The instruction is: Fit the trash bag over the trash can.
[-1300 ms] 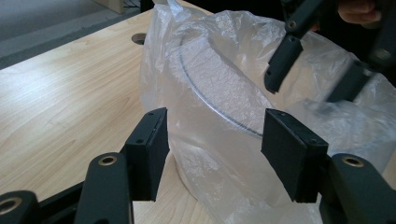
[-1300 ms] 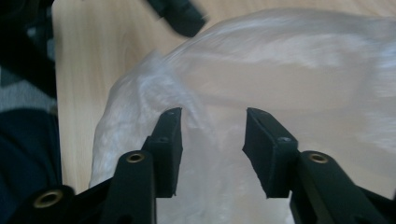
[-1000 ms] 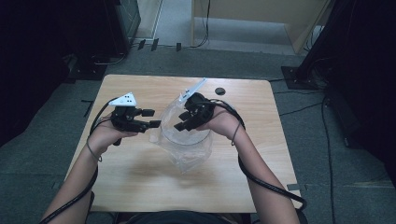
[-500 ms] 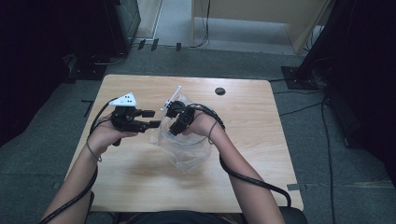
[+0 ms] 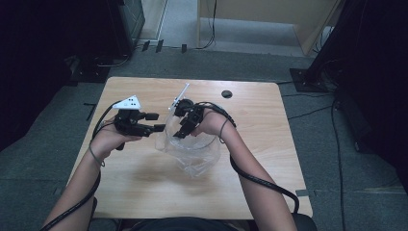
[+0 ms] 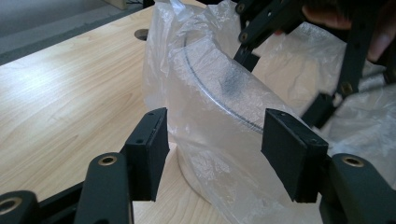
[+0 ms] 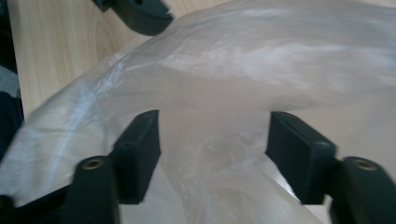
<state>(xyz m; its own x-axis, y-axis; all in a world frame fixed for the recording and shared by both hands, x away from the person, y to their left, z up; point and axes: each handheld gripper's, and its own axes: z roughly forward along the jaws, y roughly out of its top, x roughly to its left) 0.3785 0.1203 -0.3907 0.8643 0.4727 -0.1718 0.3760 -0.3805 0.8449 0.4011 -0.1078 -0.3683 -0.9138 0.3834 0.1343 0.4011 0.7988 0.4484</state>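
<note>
High view shows us working at the middle of the wooden surface (image 5: 144, 192), where a clear bag (image 5: 192, 154) stands lining a round transparent tub (image 6: 219, 116). The bag sits just below the centre of the frame, its mouth open upward and its film spilling down toward the lower edge of the surface.

Our left gripper (image 5: 151, 122) comes in from the left of the frame and lies roughly level, its jaws reaching to the bag's left rim. In the left gripper view its jaws (image 6: 215, 154) stand released, one on each side of the film-covered wall; we see a gap between each pad and the plastic, so nothing is clenched there.

Our right gripper (image 5: 183, 130) dips down into the bag's mouth from the upper right, tilted toward the left gripper. In the right gripper view its jaws (image 7: 212, 158) have just been opening and now stand apart, with a loose fold of the film between them; the picture is blurred, but the pads do not seem to press on it.

Near the upper right of the surface we see a dark round hole (image 5: 226, 94). Cables (image 5: 260, 180) trail from both grippers toward the bottom edge.
</note>
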